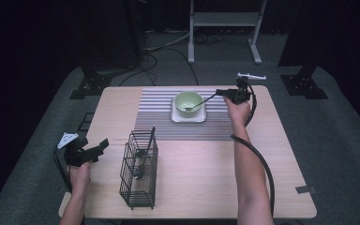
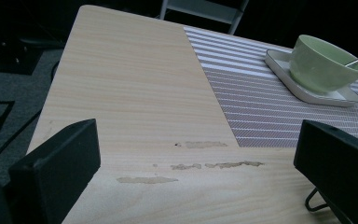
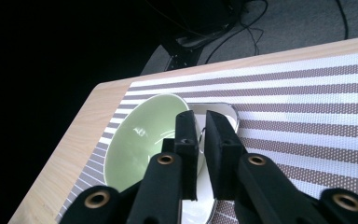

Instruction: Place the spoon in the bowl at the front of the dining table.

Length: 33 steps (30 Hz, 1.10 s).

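Spoon sits with its bowl end in our green bowl on the placemat, right tongs nearly closed at its handle, left tongs wide and empty; more cutlery waits in the caddy.

Pale green bowl, brown-striped placemat
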Tool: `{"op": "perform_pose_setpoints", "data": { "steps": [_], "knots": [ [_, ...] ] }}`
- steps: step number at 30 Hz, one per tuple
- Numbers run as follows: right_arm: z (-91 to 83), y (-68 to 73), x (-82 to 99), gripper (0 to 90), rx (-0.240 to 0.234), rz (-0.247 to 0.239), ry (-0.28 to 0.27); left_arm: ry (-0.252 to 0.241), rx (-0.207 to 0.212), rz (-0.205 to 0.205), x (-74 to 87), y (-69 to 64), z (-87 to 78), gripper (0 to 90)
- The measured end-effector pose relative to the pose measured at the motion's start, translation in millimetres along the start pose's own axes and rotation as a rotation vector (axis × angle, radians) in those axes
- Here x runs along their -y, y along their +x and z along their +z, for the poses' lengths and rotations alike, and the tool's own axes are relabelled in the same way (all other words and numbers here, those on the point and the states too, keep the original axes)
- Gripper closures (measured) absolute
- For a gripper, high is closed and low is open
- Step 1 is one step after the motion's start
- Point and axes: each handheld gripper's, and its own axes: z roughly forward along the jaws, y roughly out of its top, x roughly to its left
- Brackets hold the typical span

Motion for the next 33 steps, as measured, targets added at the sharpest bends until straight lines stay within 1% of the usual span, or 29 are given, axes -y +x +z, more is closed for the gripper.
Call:
{"op": "perform_pose_setpoints", "data": {
  "steps": [1,4,6,7,8,11,12,13,14,16,19,20,21,25,27,28,30,33],
  "knots": [
    [0.3,-0.5,0.3,82.4,-0.001,-0.002,0.003,0.002,0.0,0.001,0.1,-0.2,0.5,0.0],
    [0.3,-2.3,1.7,77.5,-0.01,-0.002,0.018,0.005,0.001,0.0,0.6,-0.9,1.6,0.0],
    [-0.3,-3.0,2.2,76.2,-0.016,-0.004,0.018,0.005,0.002,-0.001,0.7,-1.2,1.9,0.0],
    [-1.3,-5.1,2.9,71.9,-0.03,-0.007,0.021,0.006,0.001,0.0,0.7,-1.4,2.0,0.0],
    [-1.3,-5.1,2.9,71.9,-0.03,-0.007,0.021,0.007,0.001,0.003,0.7,-1.6,2.1,0.0],
    [-5.2,-8.7,4.8,63.0,-0.044,-0.017,0.037,0.009,-0.001,0.004,0.8,-2.1,1.7,0.0],
    [-5.2,-8.7,4.8,63.0,-0.044,-0.017,0.037,0.009,-0.001,0.004,0.8,-2.1,1.7,0.0],
    [-6.0,-10.6,6.7,57.0,-0.069,-0.017,0.057,0.009,-0.003,0.004,1.3,-2.3,1.4,0.0],
    [-6.3,-10.9,7.8,54.6,-0.078,-0.017,0.066,0.009,-0.003,0.003,1.5,-2.4,1.1,0.0],
    [-7.8,-11.0,10.6,50.7,-0.084,-0.031,0.077,0.009,-0.005,0.007,1.5,-2.1,0.5,0.0],
    [-10.9,-11.3,16.3,43.2,-0.103,-0.04,0.086,0.005,-0.008,0.003,1.3,-1.5,-0.1,0.0],
    [-10.9,-11.3,16.3,43.2,-0.103,-0.04,0.086,0.005,-0.008,0.003,1.3,-1.5,-0.1,0.0],
    [-13.2,-11.4,19.9,38.7,-0.109,-0.042,0.093,0.007,-0.007,0.002,1.5,-1.3,-0.2,0.0],
    [-20.1,-11.5,25.7,32.8,-0.118,-0.051,0.106,0.008,-0.006,0.004,2.7,-1.5,-1.5,0.0],
    [-21.9,-11.6,26.7,32.3,-0.125,-0.054,0.107,0.007,-0.007,0.0,2.8,-1.4,-2.1,0.0],
    [-25.2,-10.9,28.2,30.6,-0.138,-0.058,0.114,0.006,-0.008,0.003,2.9,-0.5,-3.2,0.0],
    [-26.9,-9.9,28.8,28.0,-0.145,-0.064,0.129,0.004,-0.009,0.0,3.2,0.0,-4.7,0.0],
    [-29.0,-7.6,30.0,26.9,-0.152,-0.082,0.147,0.004,-0.015,-0.001,3.4,0.9,-5.5,0.0]
  ]
}}
